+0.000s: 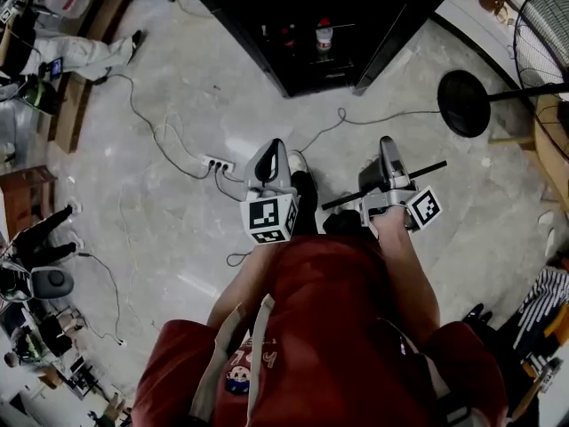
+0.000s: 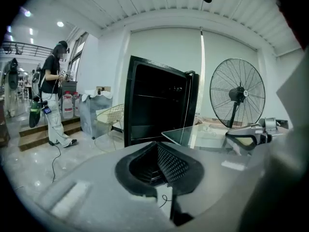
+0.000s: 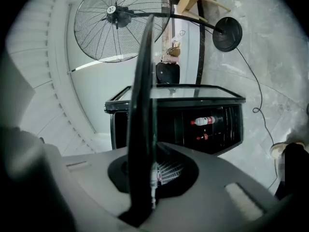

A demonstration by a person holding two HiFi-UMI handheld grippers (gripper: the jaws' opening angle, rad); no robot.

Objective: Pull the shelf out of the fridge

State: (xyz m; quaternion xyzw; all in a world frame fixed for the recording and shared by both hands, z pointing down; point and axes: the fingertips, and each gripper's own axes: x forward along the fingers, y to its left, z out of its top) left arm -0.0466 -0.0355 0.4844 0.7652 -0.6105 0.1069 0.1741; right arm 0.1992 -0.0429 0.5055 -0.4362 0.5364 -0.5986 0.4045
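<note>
The black fridge point(image 1: 293, 52) stands open on the floor ahead, with a red-capped bottle point(image 1: 324, 34) inside. My right gripper point(image 1: 388, 163) is shut on the glass shelf point(image 1: 418, 173), which is outside the fridge and shows edge-on as a thin dark bar. In the right gripper view the shelf's dark edge point(image 3: 144, 105) runs up from between the jaws of the right gripper point(image 3: 149, 173), with the fridge point(image 3: 193, 124) and its bottles point(image 3: 207, 121) behind. My left gripper point(image 1: 272, 160) is beside it, shut with nothing in it. In the left gripper view the left gripper point(image 2: 158, 151) faces the fridge point(image 2: 154, 105) and the shelf's glass point(image 2: 203, 135).
A standing fan point(image 1: 542, 25) with a round black base point(image 1: 464, 103) is at the right. A power strip point(image 1: 218, 163) and loose cables point(image 1: 151, 132) lie on the floor to the left. A person point(image 2: 53, 100) stands by steps at the far left.
</note>
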